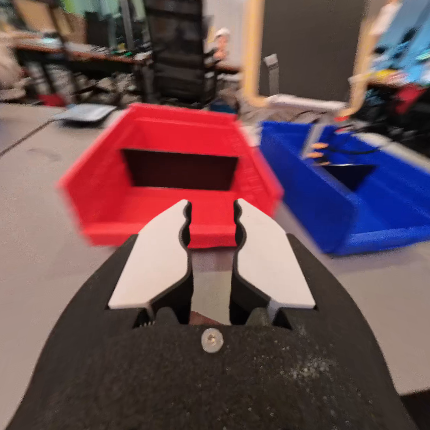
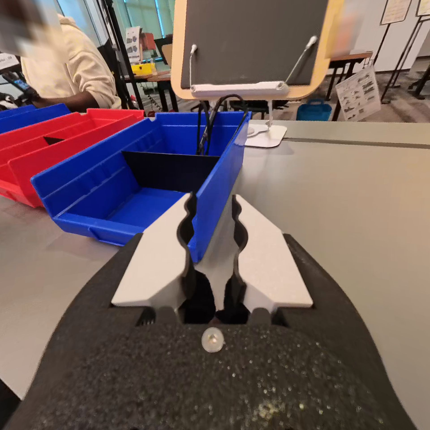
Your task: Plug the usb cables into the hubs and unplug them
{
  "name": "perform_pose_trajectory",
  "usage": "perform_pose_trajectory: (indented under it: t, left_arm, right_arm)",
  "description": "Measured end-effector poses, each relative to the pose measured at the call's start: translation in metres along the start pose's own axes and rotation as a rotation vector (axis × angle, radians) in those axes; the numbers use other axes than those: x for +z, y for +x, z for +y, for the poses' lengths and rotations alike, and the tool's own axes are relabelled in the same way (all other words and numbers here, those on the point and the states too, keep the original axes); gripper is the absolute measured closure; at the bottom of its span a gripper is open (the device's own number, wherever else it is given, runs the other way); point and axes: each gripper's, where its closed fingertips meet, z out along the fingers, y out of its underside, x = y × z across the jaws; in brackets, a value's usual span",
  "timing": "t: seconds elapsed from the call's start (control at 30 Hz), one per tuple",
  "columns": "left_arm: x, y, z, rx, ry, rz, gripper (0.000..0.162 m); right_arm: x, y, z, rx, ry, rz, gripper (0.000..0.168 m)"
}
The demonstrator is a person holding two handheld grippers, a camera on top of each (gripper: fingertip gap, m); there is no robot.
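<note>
My left gripper [image 1: 212,207] is open and empty, low over the grey table, pointing at the front of a red bin [image 1: 107,193] with a black divider [image 1: 181,169] across it. A blue bin [image 1: 325,209] stands to its right. The left wrist view is blurred. My right gripper [image 2: 213,200] is open and empty, its jaws either side of the right wall of the blue bin [image 2: 218,193]. That bin has a black divider [image 2: 169,169], and black cables [image 2: 204,130] hang into its rear part. The red bin [image 2: 21,162] stands left of it.
A wood-framed dark board [image 2: 251,44] on a white stand [image 2: 265,135] stands behind the bins. Another blue bin [image 2: 28,114] lies far left. A person in a cream top [image 2: 69,67] is behind the bins. A seam [image 2: 349,142] crosses the grey table [image 2: 337,209]. One gripper's finger ends stand about 40 cm off the other's.
</note>
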Motion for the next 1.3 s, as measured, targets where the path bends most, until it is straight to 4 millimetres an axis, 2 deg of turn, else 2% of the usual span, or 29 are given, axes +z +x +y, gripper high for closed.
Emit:
perform_pose_trajectory:
  t: [0.07, 0.1, 0.17, 0.2, 0.3, 0.43, 0.53, 0.57, 0.6, 0.63, 0.7, 0.73, 0.8, 0.9, 0.97, 1.0, 1.1, 1.2, 1.3]
  left_arm:
    - [-0.001, -0.071, 0.006, -0.024, -0.066, -0.139, 0.111]
    - [0.001, -0.092, 0.004, -0.080, -0.073, -0.139, 0.105]
    - [0.010, -0.112, 0.003, -0.170, -0.073, -0.063, 0.106]
    - [0.017, -0.119, 0.007, -0.161, -0.097, -0.046, 0.106]
    - [0.041, -0.129, 0.019, -0.044, -0.148, -0.033, 0.106]
    - [0.067, -0.119, 0.010, -0.015, -0.089, 0.016, 0.120]
    - [0.077, -0.103, 0.012, 0.029, -0.106, 0.059, 0.133]
    - [0.078, -0.103, 0.012, 0.020, -0.096, 0.044, 0.134]
    - [0.077, -0.106, 0.012, -0.014, -0.101, 0.027, 0.141]
    - [0.076, -0.109, 0.013, -0.043, -0.114, 0.015, 0.159]
    - [0.071, -0.108, 0.015, -0.005, -0.130, 0.004, 0.159]
    - [0.067, -0.107, 0.016, 0.028, -0.138, -0.009, 0.159]
    - [0.056, -0.104, 0.020, 0.052, -0.156, -0.033, 0.158]
    - [0.033, -0.101, 0.025, 0.018, -0.173, -0.078, 0.158]
    - [0.014, -0.099, 0.030, -0.003, -0.185, -0.102, 0.158]
    - [0.004, -0.097, 0.032, -0.020, -0.193, -0.112, 0.158]
    - [-0.027, -0.090, 0.041, -0.082, -0.220, -0.142, 0.158]
    - [-0.057, -0.079, 0.048, -0.078, -0.223, -0.183, 0.159]
    - [-0.081, -0.063, 0.055, -0.070, -0.217, -0.209, 0.158]
  right_arm:
    - [-0.006, 0.008, -0.001, -0.006, 0.008, 0.032, 0.141]
    - [-0.010, 0.012, -0.001, -0.022, 0.010, 0.051, 0.141]
    - [-0.018, 0.017, -0.001, -0.057, 0.014, 0.087, 0.142]
    - [-0.022, 0.019, -0.002, -0.067, 0.019, 0.101, 0.143]
    - [-0.026, 0.020, -0.001, -0.093, 0.020, 0.116, 0.144]
    - [-0.026, 0.019, 0.004, -0.134, 0.002, 0.120, 0.144]
    - [-0.028, 0.011, 0.000, -0.195, 0.022, 0.110, 0.144]
    - [-0.028, 0.007, -0.003, -0.232, 0.038, 0.105, 0.144]
    - [-0.029, -0.001, -0.005, -0.271, 0.053, 0.094, 0.144]
    - [-0.030, -0.011, -0.007, -0.298, 0.066, 0.076, 0.144]
    - [-0.031, -0.040, -0.011, -0.287, 0.093, 0.013, 0.144]
    - [-0.031, -0.062, -0.012, -0.247, 0.102, -0.044, 0.144]
    - [-0.029, -0.118, -0.009, -0.188, 0.094, -0.204, 0.141]
    - [-0.020, -0.199, 0.006, -0.219, 0.027, -0.375, 0.131]
    - [-0.008, -0.240, 0.017, -0.227, -0.025, -0.418, 0.111]
    - [0.000, -0.256, 0.025, -0.224, -0.076, -0.428, 0.111]
    - [0.034, -0.285, 0.031, -0.149, -0.146, -0.387, 0.103]
    - [0.066, -0.292, 0.042, -0.129, -0.217, -0.304, 0.103]
    - [0.072, -0.308, 0.067, -0.105, -0.356, -0.348, 0.121]
